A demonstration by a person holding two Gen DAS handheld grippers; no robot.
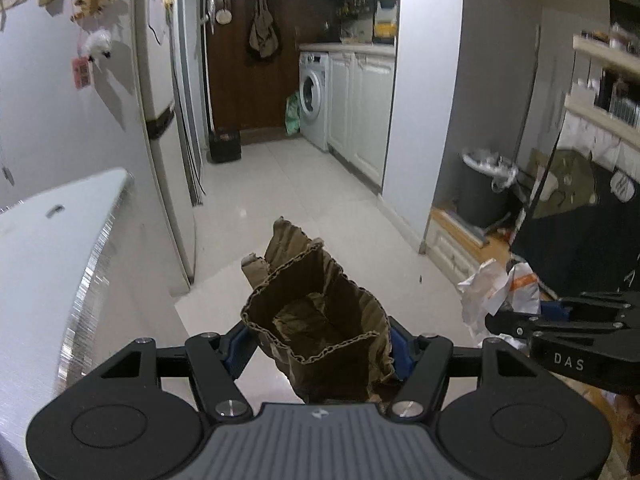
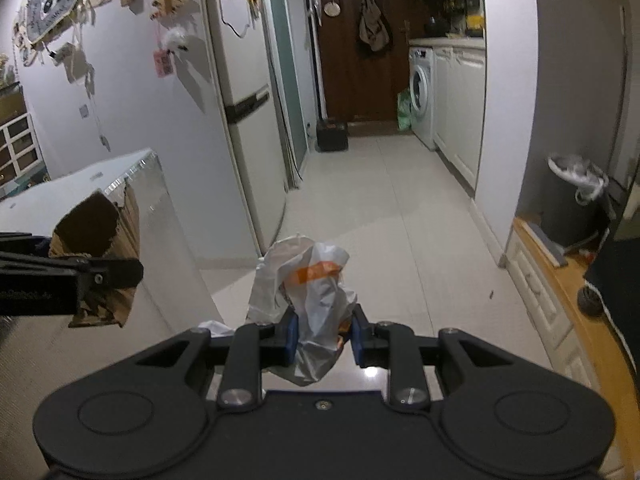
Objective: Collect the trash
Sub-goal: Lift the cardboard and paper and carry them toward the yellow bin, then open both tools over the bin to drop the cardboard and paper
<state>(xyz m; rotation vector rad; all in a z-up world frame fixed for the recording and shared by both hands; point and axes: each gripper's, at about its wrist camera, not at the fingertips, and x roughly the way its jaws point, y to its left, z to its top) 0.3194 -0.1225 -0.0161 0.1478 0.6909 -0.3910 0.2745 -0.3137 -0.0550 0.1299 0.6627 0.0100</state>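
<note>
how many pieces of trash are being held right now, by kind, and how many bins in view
brown corrugated cardboard, in the left claw: 1
white plastic bag, in the right claw: 1
grey trash bin with liner: 1
total: 3

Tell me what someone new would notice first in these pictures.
Front and centre, the left gripper clamps a crumpled piece of brown cardboard, and the right gripper clamps a white plastic bag with an orange stripe. Off to the right, by the wall, stands a dark trash bin with a white liner.
</note>
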